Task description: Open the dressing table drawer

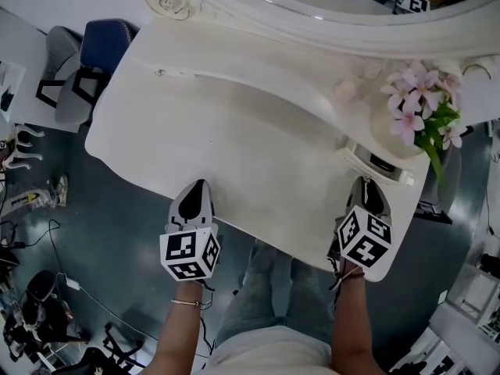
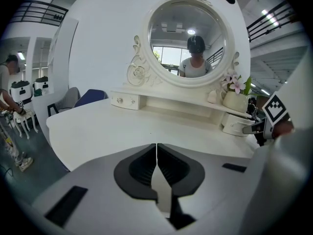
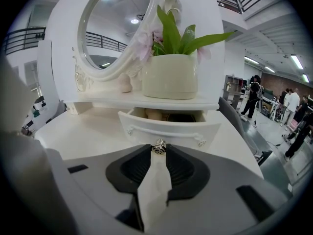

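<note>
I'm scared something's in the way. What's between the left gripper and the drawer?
Nothing, just bare tabletop. The head view shows it between the left gripper and the drawer, whose knob the right gripper holds.

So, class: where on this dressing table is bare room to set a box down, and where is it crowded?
Free: the bare tabletop between the left claw, the left drawer and the mirror frame. Crowded: the right end, where the right claw grips the knob of the open drawer below the flower pot.
</note>
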Motion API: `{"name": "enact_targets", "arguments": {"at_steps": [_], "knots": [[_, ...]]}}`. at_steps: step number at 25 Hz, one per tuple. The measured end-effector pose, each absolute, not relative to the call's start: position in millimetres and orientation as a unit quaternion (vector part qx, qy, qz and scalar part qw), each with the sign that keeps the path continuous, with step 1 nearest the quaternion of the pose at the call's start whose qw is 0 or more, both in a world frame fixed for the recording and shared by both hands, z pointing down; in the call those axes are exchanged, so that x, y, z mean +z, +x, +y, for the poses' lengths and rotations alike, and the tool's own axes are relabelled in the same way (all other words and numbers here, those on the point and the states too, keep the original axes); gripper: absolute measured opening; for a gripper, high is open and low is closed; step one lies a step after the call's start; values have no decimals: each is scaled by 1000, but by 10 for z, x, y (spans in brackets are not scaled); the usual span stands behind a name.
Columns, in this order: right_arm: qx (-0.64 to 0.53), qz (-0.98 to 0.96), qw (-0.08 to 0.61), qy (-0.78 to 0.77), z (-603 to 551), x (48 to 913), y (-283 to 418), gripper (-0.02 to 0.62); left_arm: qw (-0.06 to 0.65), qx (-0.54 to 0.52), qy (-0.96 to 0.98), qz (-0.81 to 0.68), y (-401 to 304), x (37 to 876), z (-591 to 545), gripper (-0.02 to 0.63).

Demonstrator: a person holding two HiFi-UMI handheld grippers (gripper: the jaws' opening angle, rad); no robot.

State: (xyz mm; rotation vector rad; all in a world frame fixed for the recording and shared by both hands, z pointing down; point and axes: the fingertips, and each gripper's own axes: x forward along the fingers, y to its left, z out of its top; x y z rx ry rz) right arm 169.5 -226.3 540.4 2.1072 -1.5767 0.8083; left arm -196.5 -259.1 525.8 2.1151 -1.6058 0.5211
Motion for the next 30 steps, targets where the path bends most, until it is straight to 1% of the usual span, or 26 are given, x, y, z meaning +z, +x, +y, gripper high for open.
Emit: {"name": "enact_targets", "arguments": {"at_steps": [30], "knots": [[309, -565, 186, 742, -2072, 5409, 1540, 103, 216, 193, 768, -571, -1896, 5293, -2648, 23]]}}
